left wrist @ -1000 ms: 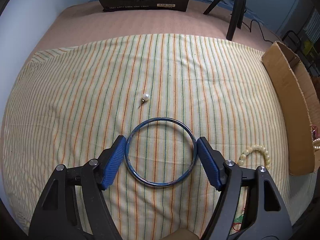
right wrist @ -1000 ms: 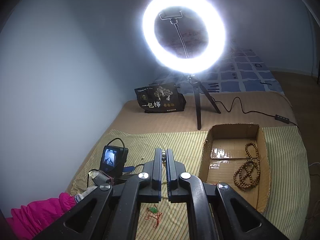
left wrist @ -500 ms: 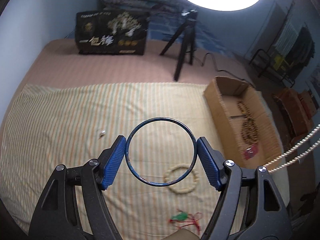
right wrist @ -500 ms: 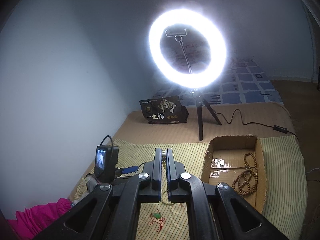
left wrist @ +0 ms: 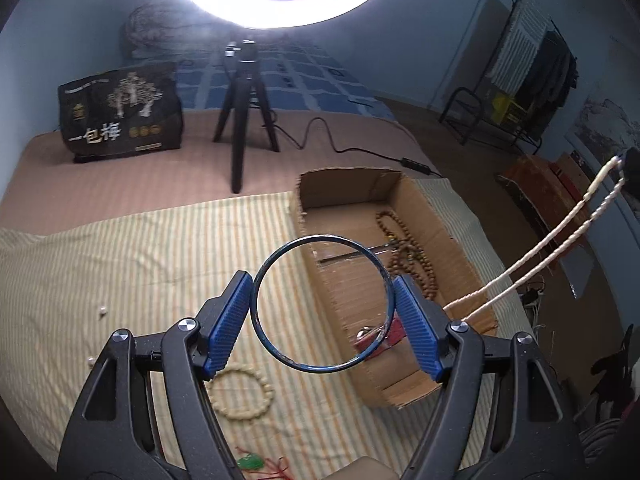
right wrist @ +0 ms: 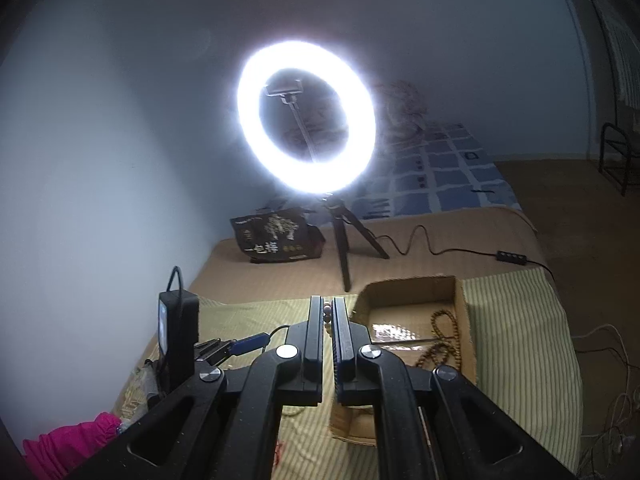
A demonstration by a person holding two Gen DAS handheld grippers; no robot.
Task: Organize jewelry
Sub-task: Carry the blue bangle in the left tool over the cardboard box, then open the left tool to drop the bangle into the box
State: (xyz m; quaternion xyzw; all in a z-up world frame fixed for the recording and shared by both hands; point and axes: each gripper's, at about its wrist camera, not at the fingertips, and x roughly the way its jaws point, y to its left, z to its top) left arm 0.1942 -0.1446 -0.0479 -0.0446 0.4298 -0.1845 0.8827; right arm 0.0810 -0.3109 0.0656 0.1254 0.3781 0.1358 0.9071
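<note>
**A:** What are you carrying in the left one?

**B:** I'm holding a thin blue metal bangle (left wrist: 322, 303) in my left gripper (left wrist: 323, 322). The blue ribbed pads (left wrist: 230, 322) are pressing on its two opposite edges, so the jaws are standing wide, spread by the hoop itself. I'm gripping it across its width because the rim is too thin to pinch flat.

**A:** And where is it hanging?

**B:** It's hanging in the air over the near long wall of the shallow open brown cardboard box (left wrist: 352, 292), which is lying on the yellow-striped cloth (left wrist: 120, 264). I judge I'm bringing it there to drop it in with the brown wooden bead necklace (left wrist: 412, 252) already lying inside.

**A:** The right one?

**B:** My right gripper (right wrist: 327, 326) is clamped tight on a long strand of small white pearl-like beads (left wrist: 560, 248). In its own view only a few beads are showing between the closed jaws. From the left view the doubled strand is sloping down toward the box, so I'm probably holding it high to keep it from tangling.

**A:** What's left outside?

**B:** A cream beaded bracelet (left wrist: 242, 394) is lying on the cloth just below my left jaw, a green pendant on red cord (left wrist: 250, 462) nearer me, and a small pearl stud (left wrist: 103, 311) well off to the left.
</note>
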